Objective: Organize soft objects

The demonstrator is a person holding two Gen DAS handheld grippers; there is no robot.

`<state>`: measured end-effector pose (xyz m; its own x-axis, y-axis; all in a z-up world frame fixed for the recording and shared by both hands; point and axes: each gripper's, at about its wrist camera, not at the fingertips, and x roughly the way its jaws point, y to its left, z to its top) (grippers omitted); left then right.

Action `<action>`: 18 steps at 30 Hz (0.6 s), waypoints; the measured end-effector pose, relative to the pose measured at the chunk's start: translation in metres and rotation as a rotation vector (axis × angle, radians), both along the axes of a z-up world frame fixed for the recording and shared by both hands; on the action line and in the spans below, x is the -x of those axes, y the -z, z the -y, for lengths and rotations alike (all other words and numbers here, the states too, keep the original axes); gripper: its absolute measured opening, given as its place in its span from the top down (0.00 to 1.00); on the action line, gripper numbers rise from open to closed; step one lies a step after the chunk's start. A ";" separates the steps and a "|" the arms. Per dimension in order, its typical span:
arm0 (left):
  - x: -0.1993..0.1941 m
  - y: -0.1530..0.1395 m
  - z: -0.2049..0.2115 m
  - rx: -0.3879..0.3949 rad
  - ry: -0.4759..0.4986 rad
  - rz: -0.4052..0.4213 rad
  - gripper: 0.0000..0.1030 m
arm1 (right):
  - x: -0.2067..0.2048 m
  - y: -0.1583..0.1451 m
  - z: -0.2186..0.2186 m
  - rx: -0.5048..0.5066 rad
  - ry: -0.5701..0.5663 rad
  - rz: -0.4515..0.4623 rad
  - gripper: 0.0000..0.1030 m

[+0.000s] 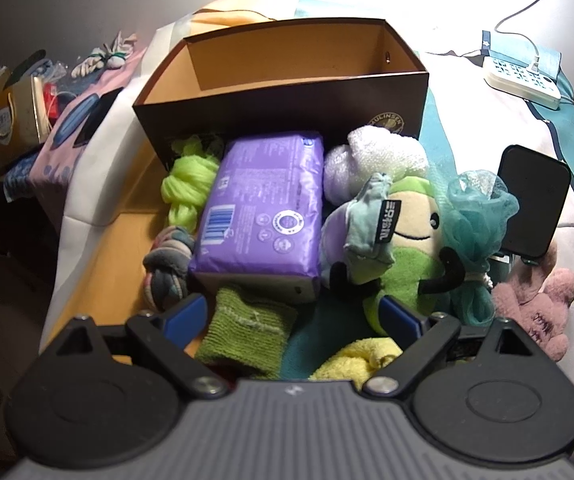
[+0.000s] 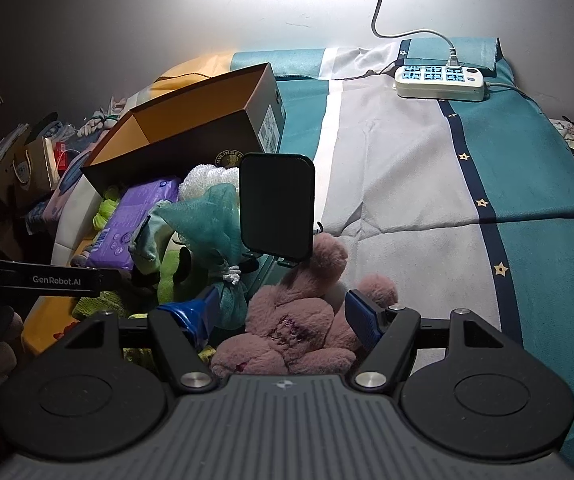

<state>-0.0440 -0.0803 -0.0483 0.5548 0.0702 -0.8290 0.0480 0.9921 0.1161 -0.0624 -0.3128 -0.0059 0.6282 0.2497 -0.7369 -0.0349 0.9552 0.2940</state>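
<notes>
Squarely between spread fingers: pink plush [image 2: 291, 336].

Glossy plastic purple pack [image 1: 261, 208] — fuzzy pink plush [image 2: 299, 320], matt cardboard box [image 1: 279, 108]

A purple pack [image 1: 259, 216] hides most of the green yarn [image 1: 187, 188].

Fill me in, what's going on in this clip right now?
A person is sorting soft items on a bed with two handheld grippers. The right gripper is open around a pink plush toy, not yet closed on it. The left gripper is open too, hovering over a green knitted cloth at the near end of the pile. The brown box behind the pile looks empty as far as its inside shows; the purple pack, green plush and teal mesh pouf lie outside it.
</notes>
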 end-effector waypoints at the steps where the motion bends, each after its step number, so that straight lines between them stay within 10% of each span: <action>1: 0.000 0.000 0.001 -0.002 0.001 -0.001 0.10 | 0.001 0.000 0.000 0.001 0.001 0.002 0.47; 18: -0.010 0.011 -0.001 -0.034 0.017 -0.034 0.10 | 0.001 0.010 -0.004 -0.018 0.016 -0.022 0.53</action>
